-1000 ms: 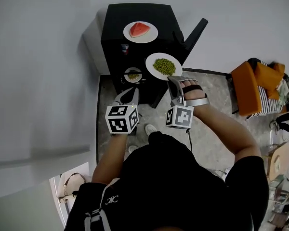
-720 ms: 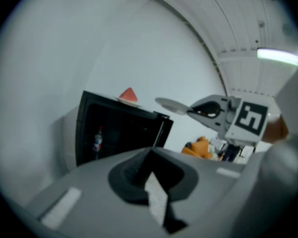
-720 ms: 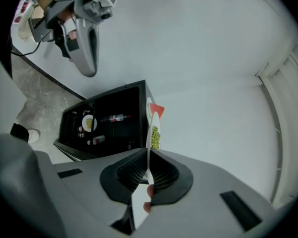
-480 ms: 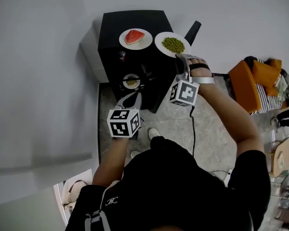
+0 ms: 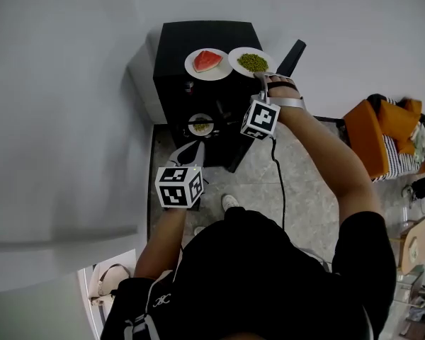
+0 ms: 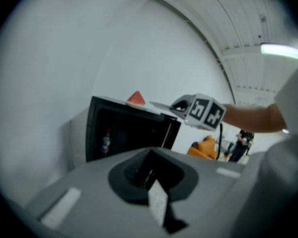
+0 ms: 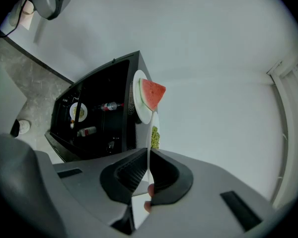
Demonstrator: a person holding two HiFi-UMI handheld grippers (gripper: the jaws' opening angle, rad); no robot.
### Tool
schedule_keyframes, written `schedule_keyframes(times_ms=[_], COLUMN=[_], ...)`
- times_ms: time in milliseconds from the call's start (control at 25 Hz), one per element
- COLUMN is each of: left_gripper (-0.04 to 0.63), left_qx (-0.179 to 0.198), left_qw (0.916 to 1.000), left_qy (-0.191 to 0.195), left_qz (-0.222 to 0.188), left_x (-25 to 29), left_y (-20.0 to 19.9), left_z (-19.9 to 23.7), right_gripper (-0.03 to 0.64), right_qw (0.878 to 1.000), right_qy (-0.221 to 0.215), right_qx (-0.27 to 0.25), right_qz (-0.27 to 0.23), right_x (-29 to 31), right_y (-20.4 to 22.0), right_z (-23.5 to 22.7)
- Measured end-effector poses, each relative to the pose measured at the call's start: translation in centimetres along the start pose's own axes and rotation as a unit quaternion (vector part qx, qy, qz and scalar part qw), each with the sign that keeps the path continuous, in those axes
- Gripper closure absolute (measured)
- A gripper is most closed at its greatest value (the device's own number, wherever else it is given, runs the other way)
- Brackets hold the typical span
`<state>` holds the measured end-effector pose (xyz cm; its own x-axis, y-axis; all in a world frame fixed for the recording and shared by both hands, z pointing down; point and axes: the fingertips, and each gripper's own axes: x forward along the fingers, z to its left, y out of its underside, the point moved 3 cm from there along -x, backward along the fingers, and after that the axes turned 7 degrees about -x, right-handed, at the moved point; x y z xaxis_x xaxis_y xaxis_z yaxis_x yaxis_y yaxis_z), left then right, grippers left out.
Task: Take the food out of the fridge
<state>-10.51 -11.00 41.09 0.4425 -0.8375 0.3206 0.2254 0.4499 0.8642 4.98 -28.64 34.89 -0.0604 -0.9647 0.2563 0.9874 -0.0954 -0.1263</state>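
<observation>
A black mini fridge (image 5: 171, 55) stands open against the wall. On its top lies a white plate with a watermelon wedge (image 5: 207, 62). Just right of it is a white plate of green food (image 5: 251, 61), its near rim pinched in my right gripper (image 5: 261, 81). In the right gripper view that plate (image 7: 148, 148) runs edge-on between the shut jaws, with the watermelon (image 7: 151, 93) behind. I cannot tell if the plate rests on the fridge top. My left gripper (image 5: 195, 148) hangs shut and empty before the fridge opening. Inside sit a small dish of food (image 5: 200, 125) and a bottle (image 5: 190, 87).
The fridge door (image 5: 292, 55) swings out to the right behind my right arm. An orange seat with striped cloth (image 5: 382, 129) stands at the right. Grey stone floor (image 5: 255, 179) lies before the fridge, and a pale wall to the left. A cable (image 5: 278, 183) hangs from the right gripper.
My right gripper carried the plate of green food from in front of the fridge up over its top, beside the watermelon plate. The left gripper stayed about where it was.
</observation>
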Motion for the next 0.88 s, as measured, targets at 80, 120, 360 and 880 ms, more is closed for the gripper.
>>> schedule_keyframes(times_ms=[80,120,360,880], left_gripper=[0.595,0.595,0.595,0.595], left_qx=[-0.004,-0.005,0.0,-0.01], left_qw=[1.0,1.0,1.0,0.9997], left_qy=[-0.005,-0.006,-0.006,0.001], left_qz=[0.002,0.003,0.006,0.021], left_x=[0.0,0.1,0.6,2.7], left_y=[0.1,0.1,0.3,0.6], left_z=[0.4,0.5,0.3,-0.1], right_gripper=[0.607,0.606,0.606,0.501], right_qw=[1.0,1.0,1.0,0.996], right_qy=[-0.005,-0.008,-0.019,-0.052], right_qx=[-0.006,-0.009,-0.016,0.051], right_qz=[0.004,0.004,0.008,-0.052], right_x=[0.8,1.1,2.5,3.0], right_y=[-0.1,-0.2,-0.4,-1.3], right_z=[0.1,0.1,0.9,-0.1])
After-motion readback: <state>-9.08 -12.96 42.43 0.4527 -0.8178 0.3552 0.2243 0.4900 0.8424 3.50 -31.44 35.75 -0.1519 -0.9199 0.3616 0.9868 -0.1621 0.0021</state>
